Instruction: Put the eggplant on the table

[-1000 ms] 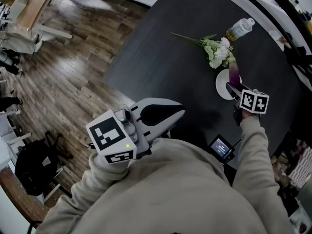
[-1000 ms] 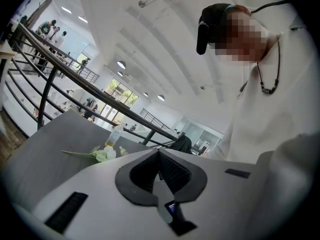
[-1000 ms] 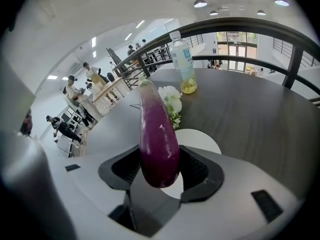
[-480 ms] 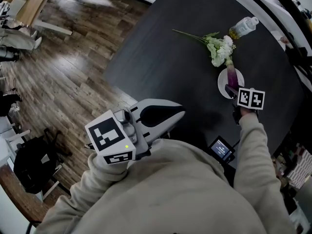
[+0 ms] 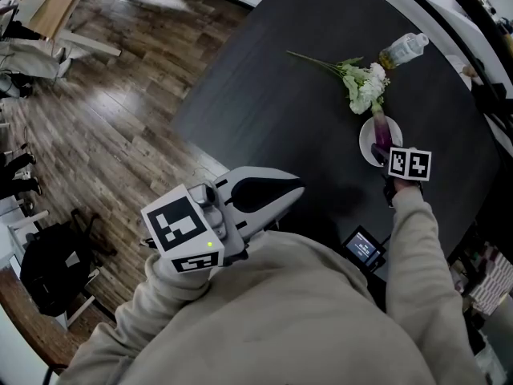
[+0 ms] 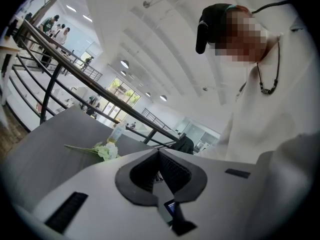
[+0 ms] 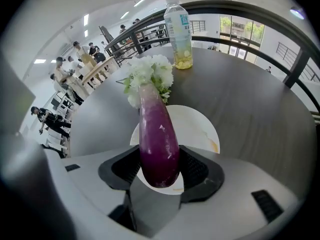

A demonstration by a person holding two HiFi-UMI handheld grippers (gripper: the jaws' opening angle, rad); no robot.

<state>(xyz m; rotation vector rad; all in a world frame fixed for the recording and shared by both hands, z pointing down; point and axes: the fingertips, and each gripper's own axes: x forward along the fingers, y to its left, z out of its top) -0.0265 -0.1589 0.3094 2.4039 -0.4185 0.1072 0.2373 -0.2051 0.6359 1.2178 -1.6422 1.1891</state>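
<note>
We wear a beige sweatshirt (image 5: 304, 319), its sleeves reaching both wrists. Our left gripper (image 5: 298, 188) is white-shelled with black pads (image 6: 175, 171); on its black-and-white marker cube (image 5: 180, 227), a small green light (image 5: 210, 245) glows.

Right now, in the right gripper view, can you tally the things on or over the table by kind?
Eggplant: 1
White plate: 1
White flower bunch: 1
Plastic bottle: 1
Total: 4

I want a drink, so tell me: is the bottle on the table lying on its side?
No, the bottle stands upright on the table, just behind the white flowers.
</note>
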